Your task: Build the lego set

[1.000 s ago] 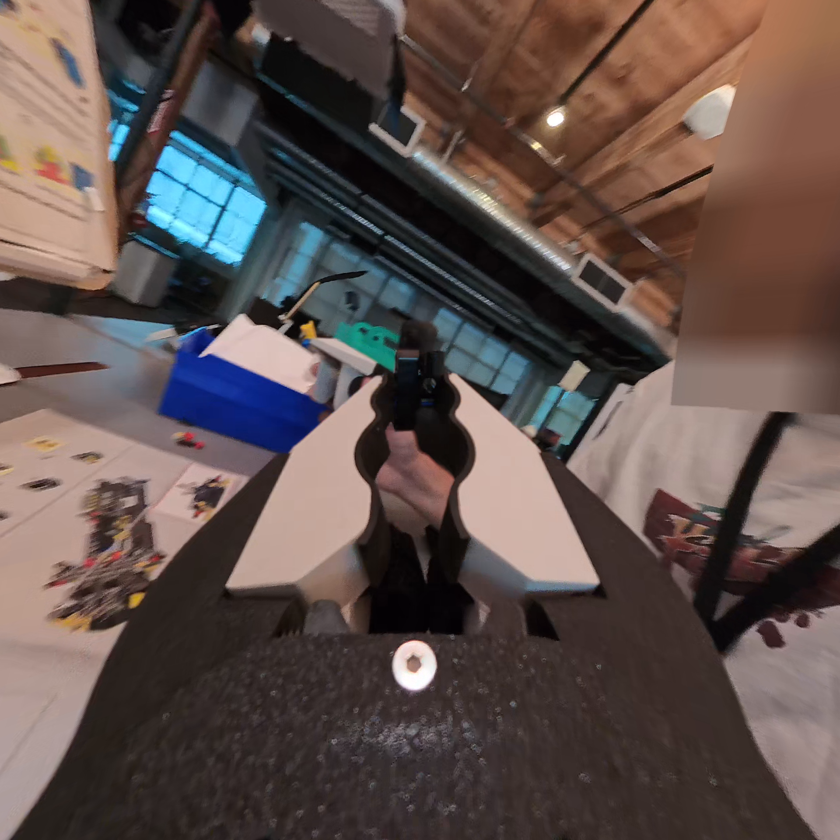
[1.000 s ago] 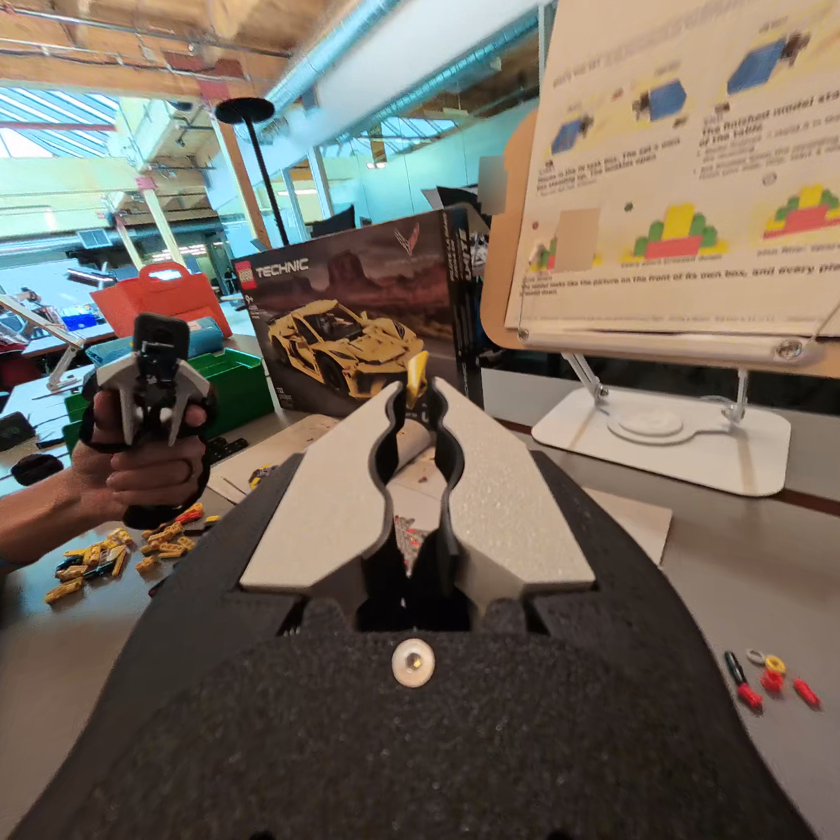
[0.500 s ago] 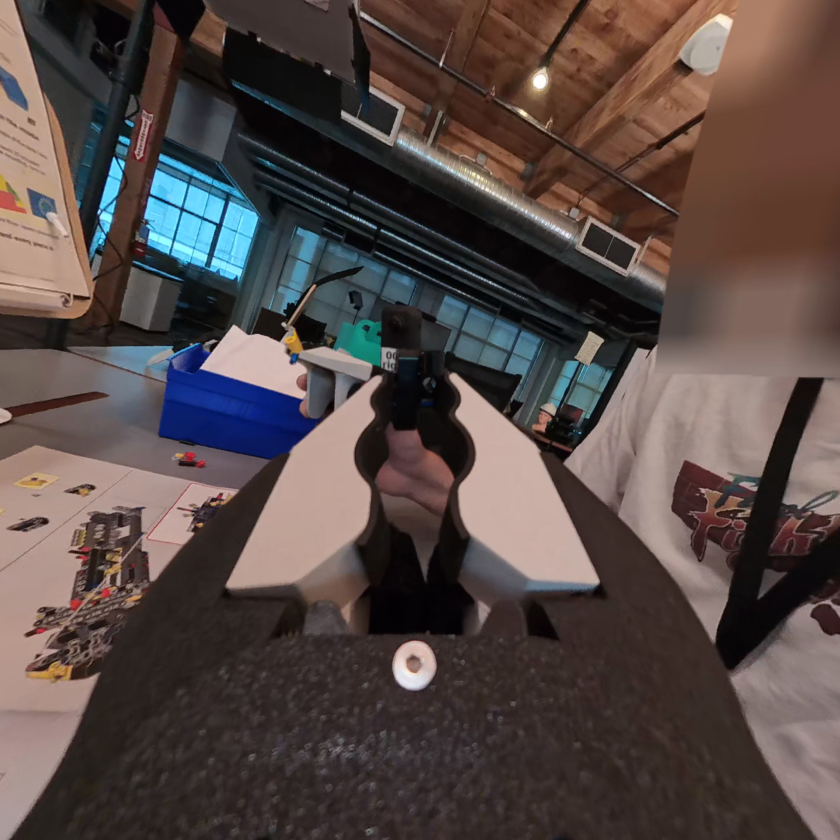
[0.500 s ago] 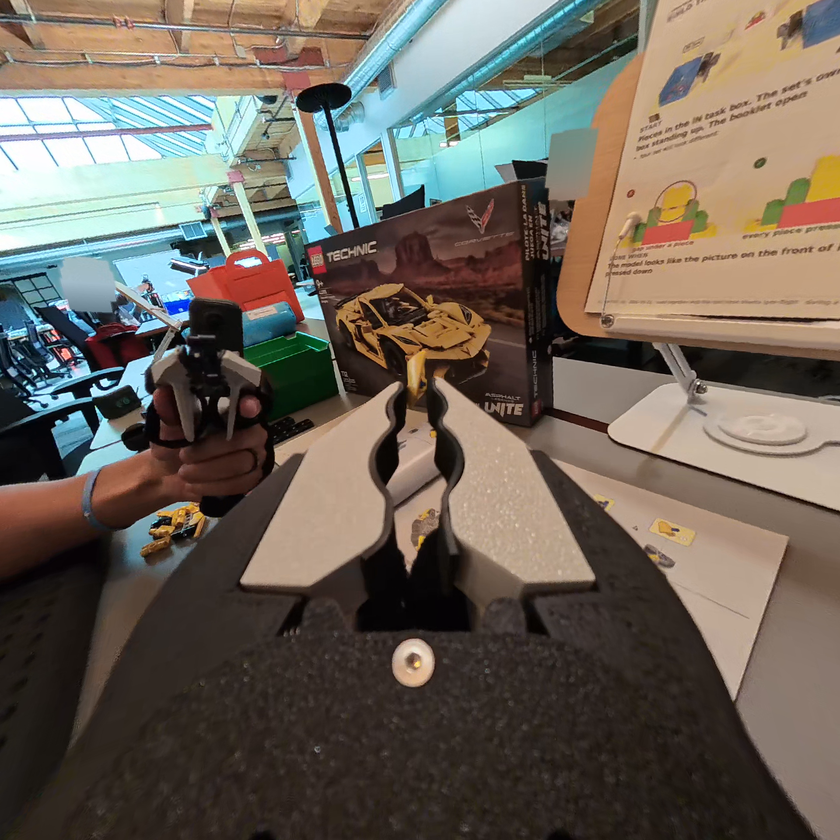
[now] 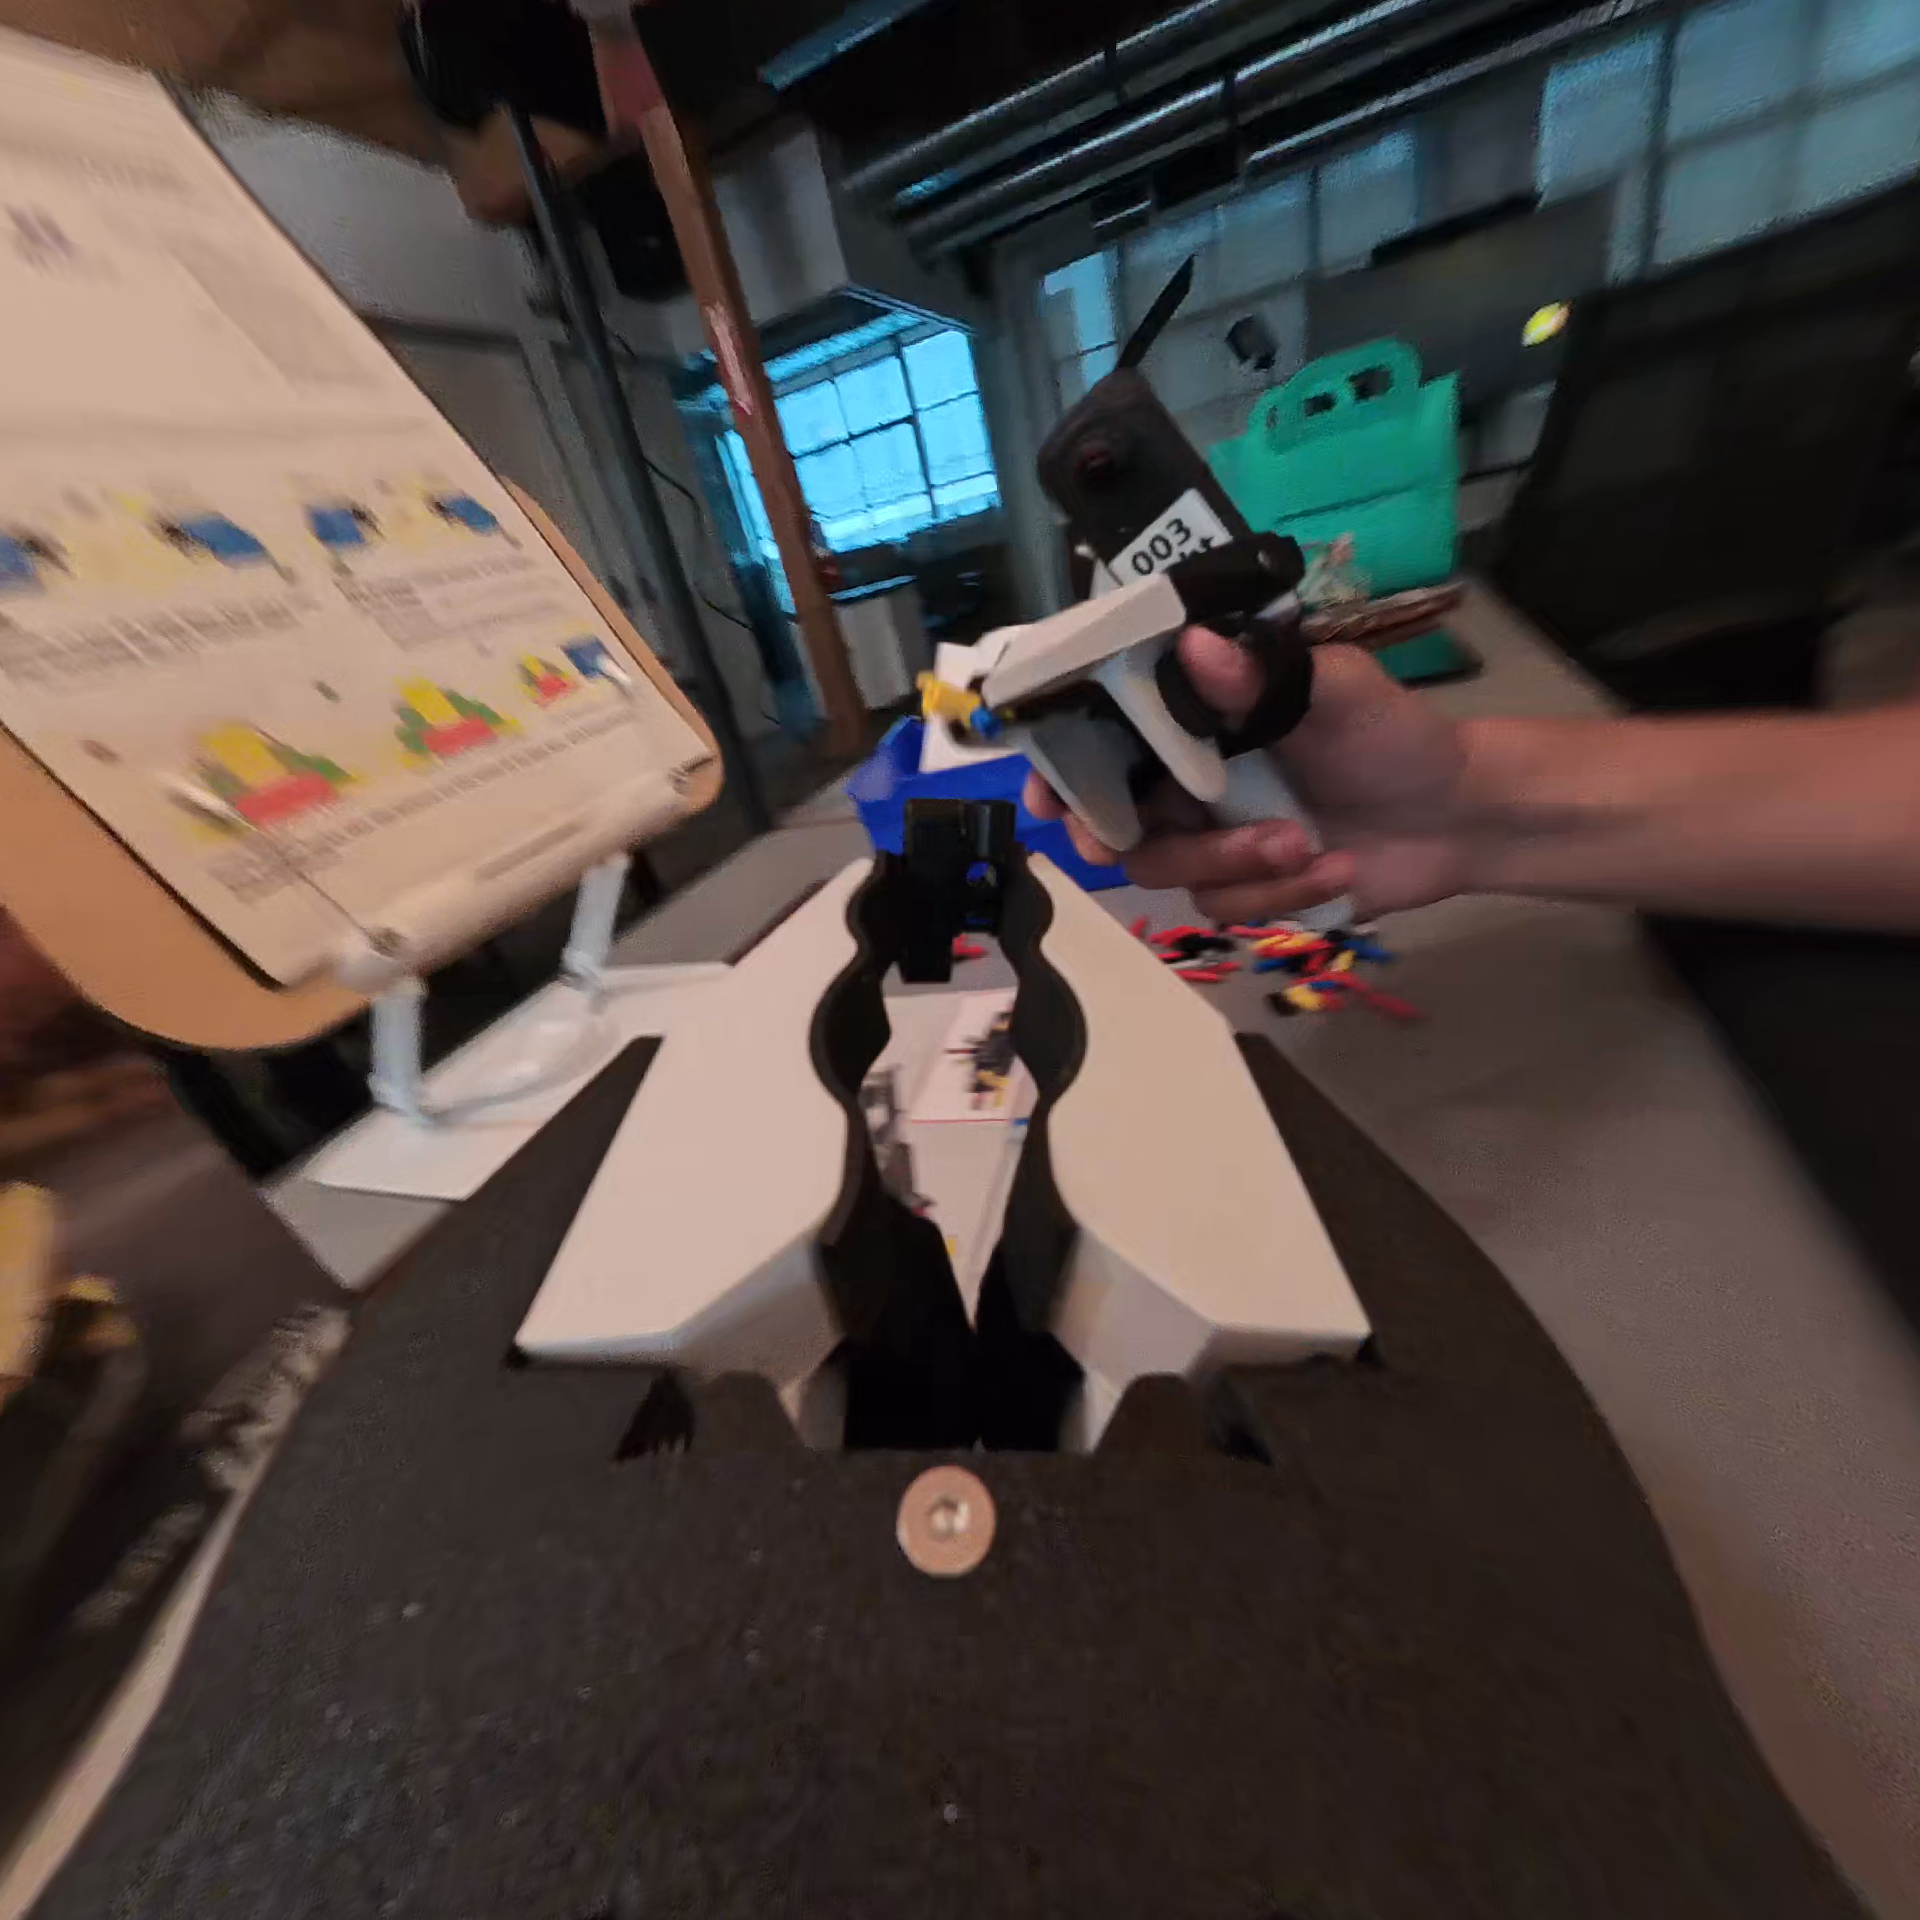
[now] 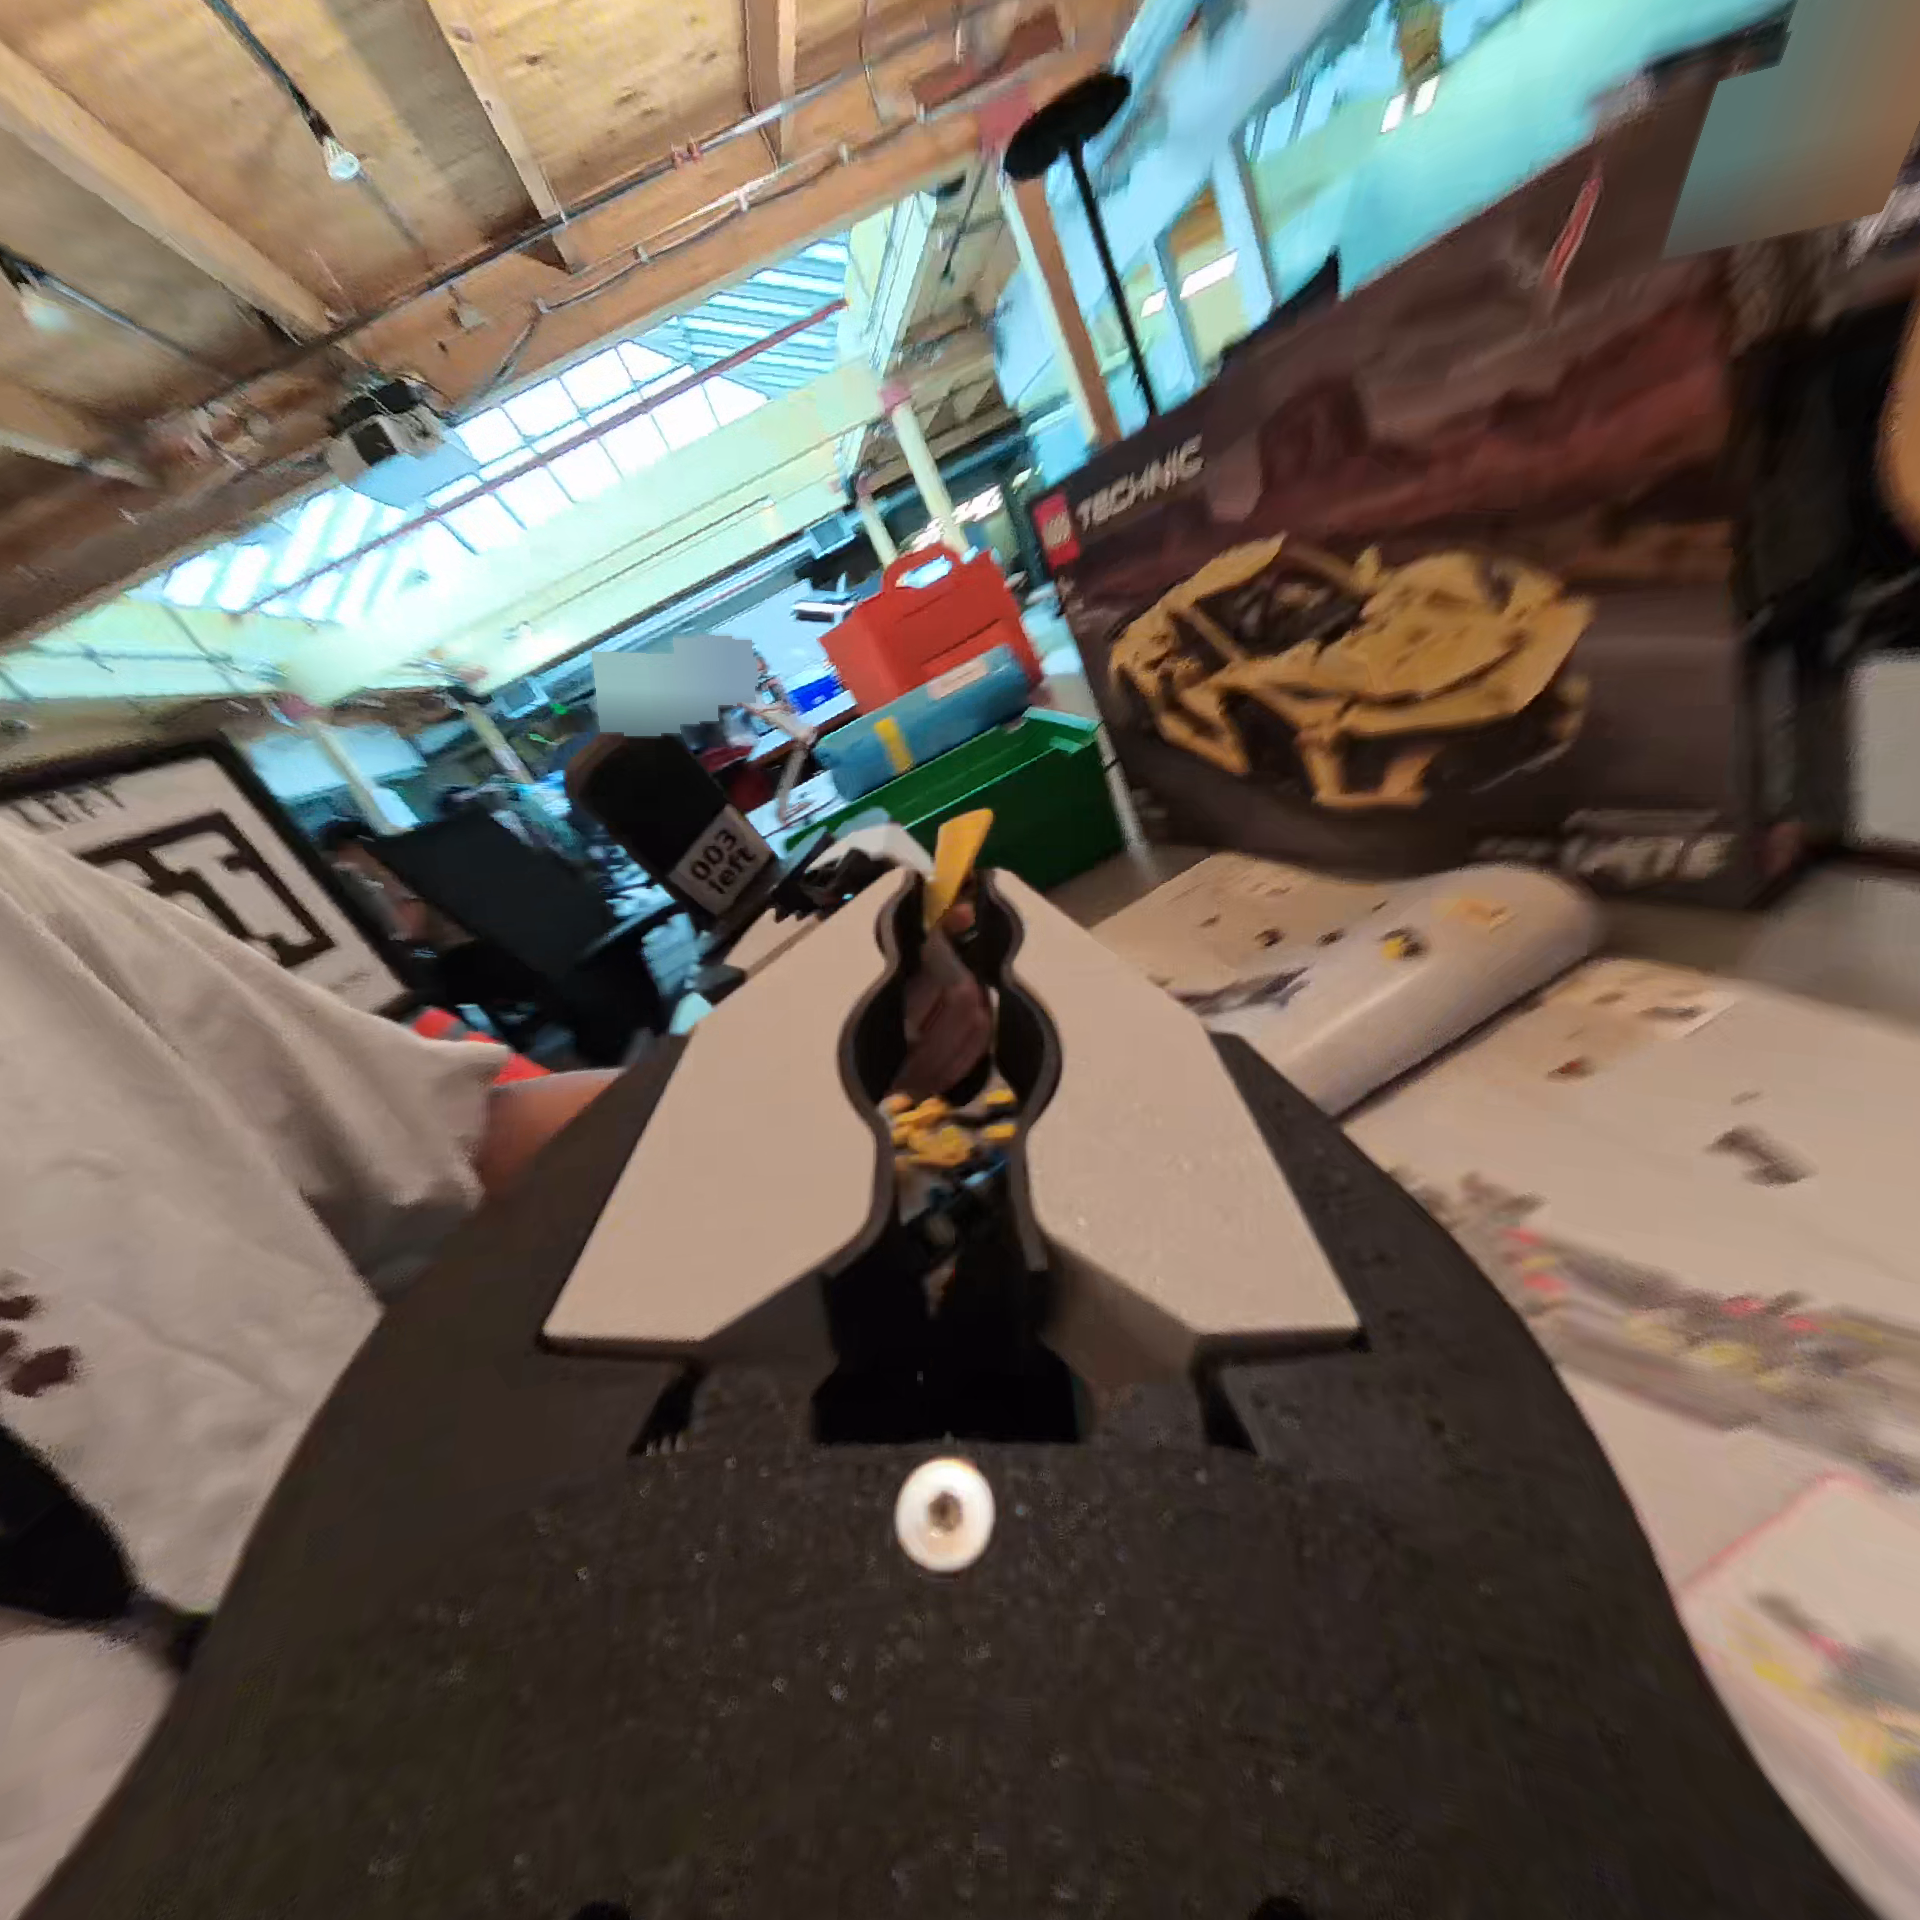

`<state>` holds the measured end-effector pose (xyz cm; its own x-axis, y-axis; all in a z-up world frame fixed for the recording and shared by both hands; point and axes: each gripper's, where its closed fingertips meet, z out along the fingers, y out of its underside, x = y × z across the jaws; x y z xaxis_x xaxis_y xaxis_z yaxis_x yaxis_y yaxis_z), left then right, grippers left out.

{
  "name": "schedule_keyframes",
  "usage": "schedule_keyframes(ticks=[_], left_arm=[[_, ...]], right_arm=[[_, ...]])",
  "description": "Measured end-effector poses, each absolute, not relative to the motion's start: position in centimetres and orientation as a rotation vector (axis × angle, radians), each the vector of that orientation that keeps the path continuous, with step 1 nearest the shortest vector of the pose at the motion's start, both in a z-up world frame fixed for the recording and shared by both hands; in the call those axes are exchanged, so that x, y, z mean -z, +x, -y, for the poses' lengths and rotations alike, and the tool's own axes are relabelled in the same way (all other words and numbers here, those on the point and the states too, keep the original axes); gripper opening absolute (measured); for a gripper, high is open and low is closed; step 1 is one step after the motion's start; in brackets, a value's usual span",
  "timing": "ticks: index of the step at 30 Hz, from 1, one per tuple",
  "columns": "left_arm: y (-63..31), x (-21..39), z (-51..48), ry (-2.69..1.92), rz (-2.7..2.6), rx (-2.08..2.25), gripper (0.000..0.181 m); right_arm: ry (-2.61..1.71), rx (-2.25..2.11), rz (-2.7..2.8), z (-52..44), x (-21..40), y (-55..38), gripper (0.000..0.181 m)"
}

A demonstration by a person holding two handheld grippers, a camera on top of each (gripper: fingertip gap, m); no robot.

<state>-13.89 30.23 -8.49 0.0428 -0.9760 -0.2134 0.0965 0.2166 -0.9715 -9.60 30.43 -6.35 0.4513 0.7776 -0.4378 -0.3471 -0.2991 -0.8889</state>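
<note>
Your left tongs are closed narrow on a small black piece with a bit of blue on its right side; the piece stands upright between the tips, its long axis going up and down, and its top rises a little above them. Your right tongs are also narrow and they hold a thin yellow piece, which sticks out past the tips and leans up and slightly to the right. In the left wrist view you see the right tongs farther off, up and to the right, in your hand, and their tips point to the left with the yellow piece at the end, above the black piece and apart from it. On the tabletop behind lies a scatter of red, yellow and blue pieces, near a blue bin. A tilted board with instruction sheets stands on the left. In the right wrist view the set's box, with a yellow car pictured on it, stands upright at the back, and open instruction pages lie flat on the right. The picture is blurred, so the finer shape of the pieces cannot be told.
</note>
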Motion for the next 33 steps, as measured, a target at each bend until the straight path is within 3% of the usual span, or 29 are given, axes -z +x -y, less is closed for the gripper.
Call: schedule_keyframes(ticks=[8,22,33], left_arm=[[-14.1,8.1,-30.6,-0.650,-1.258,0.321,0.016],[-14.7,6.9,-29.7,-0.243,-1.192,-0.311,0.016],[-13.7,8.5,-30.6,-0.177,-1.213,-0.529,0.016]], right_arm=[[-1.690,-1.227,0.465,-29.9,7.4,-14.6,0.007],[-1.749,-1.411,0.443,-28.9,7.4,-15.6,0.007],[-1.880,-1.338,0.345,-30.1,9.2,-14.8,0.007]])
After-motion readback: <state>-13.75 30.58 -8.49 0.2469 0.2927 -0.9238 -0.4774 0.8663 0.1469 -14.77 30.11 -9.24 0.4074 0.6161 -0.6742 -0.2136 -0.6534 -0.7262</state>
